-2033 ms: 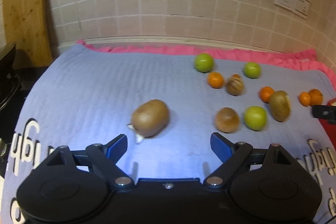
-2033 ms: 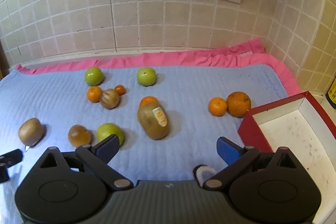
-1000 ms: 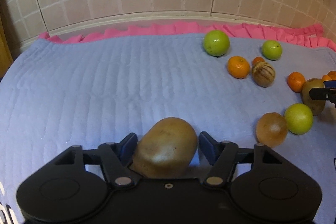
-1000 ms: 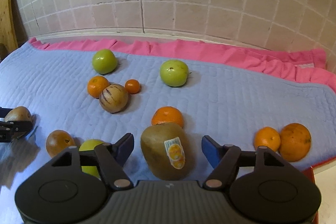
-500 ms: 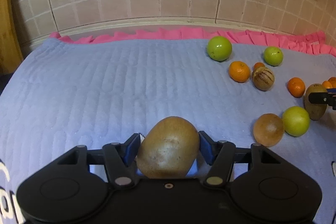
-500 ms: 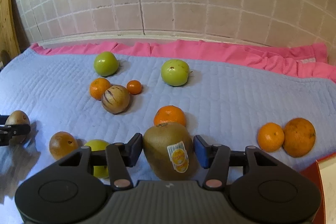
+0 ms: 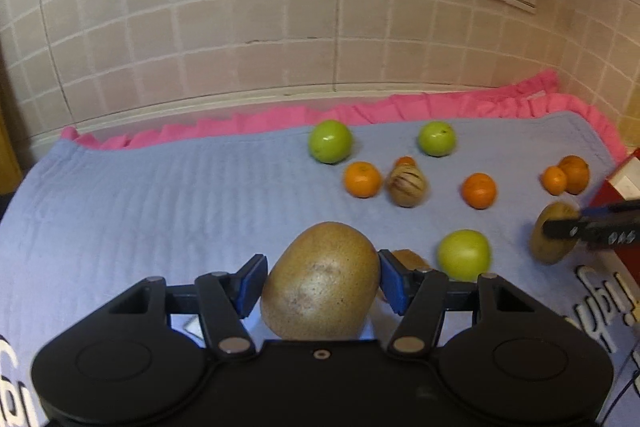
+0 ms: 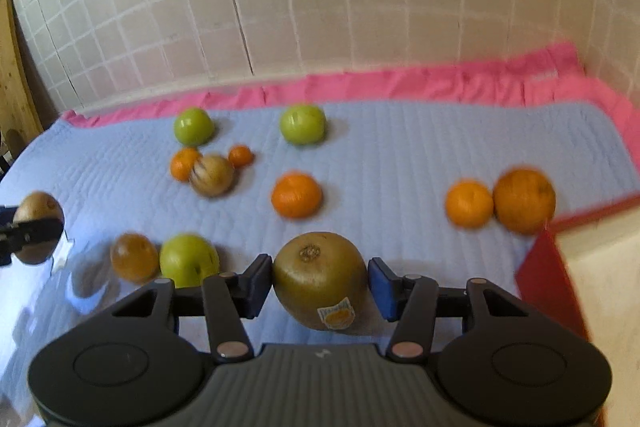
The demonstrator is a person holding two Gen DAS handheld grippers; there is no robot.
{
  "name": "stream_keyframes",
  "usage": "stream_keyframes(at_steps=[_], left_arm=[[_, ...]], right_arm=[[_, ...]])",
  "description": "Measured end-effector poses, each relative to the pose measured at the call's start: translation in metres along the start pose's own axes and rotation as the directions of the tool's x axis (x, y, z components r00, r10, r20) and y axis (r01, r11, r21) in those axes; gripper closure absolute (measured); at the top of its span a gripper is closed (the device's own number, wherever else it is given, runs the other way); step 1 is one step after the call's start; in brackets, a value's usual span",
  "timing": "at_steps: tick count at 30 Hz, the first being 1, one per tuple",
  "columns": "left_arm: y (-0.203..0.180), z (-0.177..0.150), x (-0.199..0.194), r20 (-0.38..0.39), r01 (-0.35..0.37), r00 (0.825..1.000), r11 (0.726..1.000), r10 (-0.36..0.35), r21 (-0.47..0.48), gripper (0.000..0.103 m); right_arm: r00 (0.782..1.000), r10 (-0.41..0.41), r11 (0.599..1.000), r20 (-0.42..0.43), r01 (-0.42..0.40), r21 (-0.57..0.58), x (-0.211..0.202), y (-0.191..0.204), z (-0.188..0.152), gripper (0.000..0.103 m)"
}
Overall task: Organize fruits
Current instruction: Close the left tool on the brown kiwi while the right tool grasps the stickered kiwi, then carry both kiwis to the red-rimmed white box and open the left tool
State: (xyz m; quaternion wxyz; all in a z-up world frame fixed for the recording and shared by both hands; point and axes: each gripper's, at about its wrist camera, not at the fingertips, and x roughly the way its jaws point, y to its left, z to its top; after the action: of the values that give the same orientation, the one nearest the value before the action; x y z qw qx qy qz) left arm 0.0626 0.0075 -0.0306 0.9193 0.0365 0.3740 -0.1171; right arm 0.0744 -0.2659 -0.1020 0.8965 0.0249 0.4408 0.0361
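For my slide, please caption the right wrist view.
Right gripper grips a stickered kiwi above the blue cloth.

My left gripper (image 7: 320, 281) angles downward, its blue pads pressed against both sides of a brown kiwi (image 7: 320, 287). My right gripper (image 8: 320, 285) tilts down too, clamping a stickered kiwi (image 8: 322, 279).

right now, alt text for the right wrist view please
The right gripper grips a stickered kiwi over a blue quilted mat strewn with green apples and oranges. A red box sits at the right edge.
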Motion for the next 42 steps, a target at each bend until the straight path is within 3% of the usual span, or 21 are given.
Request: stream_keyframes(at_steps=[9, 14, 19, 23, 29, 34, 37, 42], left_arm=[[-0.011, -0.015, -0.006, -0.034, 0.02, 0.999, 1.0, -0.02, 0.008, 0.032], [-0.01, -0.012, -0.014, -0.022, 0.003, 1.0, 1.0, -0.003, 0.01, 0.032], [-0.028, 0.009, -0.03, 0.041, 0.028, 0.999, 0.998, -0.031, 0.063, 0.032], [-0.059, 0.041, -0.043, 0.127, 0.075, 0.987, 0.986, -0.095, 0.15, 0.032], [-0.12, 0.105, -0.044, 0.187, 0.23, 0.941, 0.938, -0.283, 0.259, 0.032], [-0.189, 0.143, -0.02, 0.112, 0.39, 0.889, 0.863, -0.443, 0.321, 0.032], [-0.24, 0.152, 0.001, 0.014, 0.483, 0.853, 0.799, -0.522, 0.358, 0.032], [-0.333, 0.148, 0.051, -0.21, 0.634, 0.767, 0.664, -0.606, 0.397, 0.032]], right_arm=[[0.999, -0.028, 0.999, 0.021, 0.027, 0.038, 0.028, -0.005, -0.009, 0.049], [0.999, -0.03, 0.996, 0.038, 0.027, 0.081, 0.016, -0.008, -0.007, 0.049], [0.989, -0.045, 0.995, 0.138, 0.032, 0.094, -0.045, -0.015, 0.003, 0.049], [0.956, -0.147, 0.987, 0.253, 0.127, 0.094, -0.11, -0.033, 0.013, 0.049], [0.88, -0.354, 0.933, 0.315, 0.308, 0.189, -0.193, -0.094, 0.008, 0.049], [0.856, -0.468, 0.868, 0.221, 0.398, 0.298, -0.222, -0.153, -0.016, 0.049], [0.871, -0.477, 0.847, 0.113, 0.422, 0.323, -0.221, -0.18, -0.037, 0.049], [0.926, -0.37, 0.882, -0.071, 0.374, 0.287, -0.199, -0.202, -0.06, 0.049]])
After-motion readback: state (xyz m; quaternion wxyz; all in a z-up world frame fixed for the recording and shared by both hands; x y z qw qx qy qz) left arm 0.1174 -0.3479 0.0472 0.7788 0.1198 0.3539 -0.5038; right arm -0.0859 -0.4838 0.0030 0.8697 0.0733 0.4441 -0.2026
